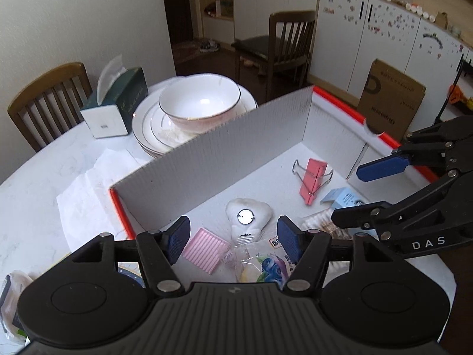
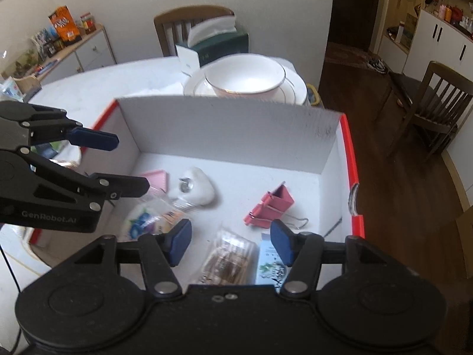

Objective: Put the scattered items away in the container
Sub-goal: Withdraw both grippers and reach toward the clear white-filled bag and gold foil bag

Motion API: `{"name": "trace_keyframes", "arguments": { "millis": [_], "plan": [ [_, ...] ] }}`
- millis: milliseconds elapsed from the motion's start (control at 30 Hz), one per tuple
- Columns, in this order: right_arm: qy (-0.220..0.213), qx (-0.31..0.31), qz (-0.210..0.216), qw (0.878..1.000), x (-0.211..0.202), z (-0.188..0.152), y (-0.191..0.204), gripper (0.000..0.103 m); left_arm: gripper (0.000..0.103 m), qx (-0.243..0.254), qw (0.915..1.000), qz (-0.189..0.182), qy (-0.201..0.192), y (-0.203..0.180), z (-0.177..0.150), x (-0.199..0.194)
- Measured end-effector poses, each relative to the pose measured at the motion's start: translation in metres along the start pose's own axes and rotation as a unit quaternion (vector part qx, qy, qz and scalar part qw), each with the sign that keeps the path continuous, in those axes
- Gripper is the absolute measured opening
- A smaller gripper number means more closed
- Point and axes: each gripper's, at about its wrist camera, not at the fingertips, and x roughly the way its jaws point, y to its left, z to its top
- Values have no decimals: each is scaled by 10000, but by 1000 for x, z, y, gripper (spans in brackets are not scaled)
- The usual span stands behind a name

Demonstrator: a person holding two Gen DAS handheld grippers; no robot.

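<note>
Six small items already down on the white floor of the corrugated container (image 1: 224, 153), red-edged at the rim, set on the pale marbled surface (image 1: 35, 183): pink binder clip (image 1: 312, 181) with wire handles splayed, lying on its side; white soft tooth-shaped trinket (image 1: 247, 216) with a shiny round disc; pink ribbed flat pad (image 1: 204, 250); crinkly clear snack packet (image 1: 266, 267) printed with blueberries; clear pack of cotton swabs (image 2: 229, 259); pale blue carton (image 1: 343, 198). Left gripper (image 1: 233, 241) poised over the snack packet, jaws apart and nothing between the blue ribbed pads, touching nothing. Right gripper (image 2: 230, 245) likewise above the swab pack and carton, jaws parted and empty (probably just let go, judging by the pack lying directly beneath). Both angled steeply down over the open top, likely so drops land inside the tall back wall. Beyond the container: glossy white bowl (image 1: 199, 100) stacked on plates (image 1: 147, 130), dark green tissue box (image 1: 116, 105), crumpled tissue sheet (image 1: 88, 189). Wrapped item (image 1: 13, 304) possibly left outside, at the near left edge.
</note>
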Motion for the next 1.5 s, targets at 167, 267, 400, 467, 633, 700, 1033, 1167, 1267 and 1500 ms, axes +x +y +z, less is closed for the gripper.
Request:
{"name": "trace_keyframes", "arguments": {
  "millis": [167,267,400,467,633,700,1033,1167,1267,1500],
  "plan": [
    [-195,106,120,9997,-16,0,10,68,64,-28,9995,-42,-307,6,-7,-25],
    [-307,151,157,9993,-24,-2,19,72,69,-81,9988,-78,-473,11,-14,-40],
    [-433,211,166,9987,-33,-6,33,75,70,-147,9977,-111,-651,19,-27,-59],
    [-546,234,156,9981,-38,-7,42,81,70,-173,9971,-127,-736,24,-35,-69],
    [-775,258,145,9966,-47,-8,68,85,80,-302,9946,-44,-988,40,-61,-96],
    [-822,252,139,9962,-48,-7,80,88,81,-385,9940,-18,-1024,49,-71,-104],
    [-938,200,51,9954,-48,-4,146,95,100,-574,9928,188,-1033,94,-135,-137],
    [-961,197,40,9952,-45,-2,173,95,101,-627,9929,322,-956,114,-161,-143],
    [-960,158,58,9952,-42,1,193,95,101,-695,9929,354,-898,128,-180,-148],
    [-933,116,67,9955,-28,9,236,95,101,-797,9935,305,-755,153,-208,-147]
  ]
}}
